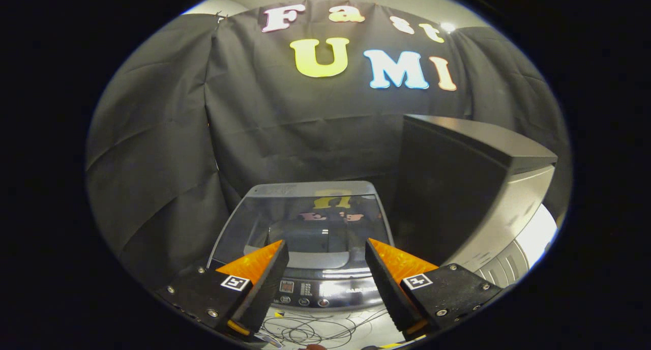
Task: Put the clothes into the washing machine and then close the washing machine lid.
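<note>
Gripper view looks over a tall grey appliance (488, 187) on the right and, just left of it, the washing machine (305, 228) with its glass lid (300, 223) shut. Its control panel (325, 291) sits between the spread, empty jaws of the gripper (325, 253). Loose cables (310, 329) lie on the floor below.

You are viewing a washing machine (305, 289) with a glossy, glass-like lid (305, 223) reflecting the booth. Right of it, an appliance (473, 197) is showing smooth, matt grey panels. Behind it, matt wrinkled cloth (163, 151) is hanging. The gripper (325, 261) fingers are standing apart.
</note>
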Demonstrator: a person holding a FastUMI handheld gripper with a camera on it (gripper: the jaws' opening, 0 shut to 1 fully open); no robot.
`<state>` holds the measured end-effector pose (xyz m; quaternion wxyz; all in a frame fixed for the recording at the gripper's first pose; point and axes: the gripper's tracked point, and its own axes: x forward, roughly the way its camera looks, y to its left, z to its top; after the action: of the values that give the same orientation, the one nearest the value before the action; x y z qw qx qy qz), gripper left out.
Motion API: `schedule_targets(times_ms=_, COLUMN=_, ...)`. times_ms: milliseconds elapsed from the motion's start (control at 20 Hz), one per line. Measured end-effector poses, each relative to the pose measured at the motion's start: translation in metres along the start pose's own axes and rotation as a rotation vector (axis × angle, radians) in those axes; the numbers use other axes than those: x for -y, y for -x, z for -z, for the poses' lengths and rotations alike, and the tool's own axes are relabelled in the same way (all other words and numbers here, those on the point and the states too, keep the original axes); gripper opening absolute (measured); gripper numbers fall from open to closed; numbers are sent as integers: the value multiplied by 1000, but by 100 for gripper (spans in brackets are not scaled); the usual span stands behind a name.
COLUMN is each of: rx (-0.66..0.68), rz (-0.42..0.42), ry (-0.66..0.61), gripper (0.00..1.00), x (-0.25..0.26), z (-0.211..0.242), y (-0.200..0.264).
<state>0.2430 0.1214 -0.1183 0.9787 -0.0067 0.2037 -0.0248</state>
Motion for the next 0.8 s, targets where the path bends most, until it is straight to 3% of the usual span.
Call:
schedule_targets(times_ms=250, rx=64, rz=-40, ry=85, gripper=93, x=59, z=-14, y=91)
schedule_targets(times_ms=500, rx=169, rz=-61, ry=22, gripper=94, x=145, z=-21, y=175)
schedule_targets(times_ms=800, rx=254, rz=-10, ry=-21, gripper=94, x=243, z=-27, y=257)
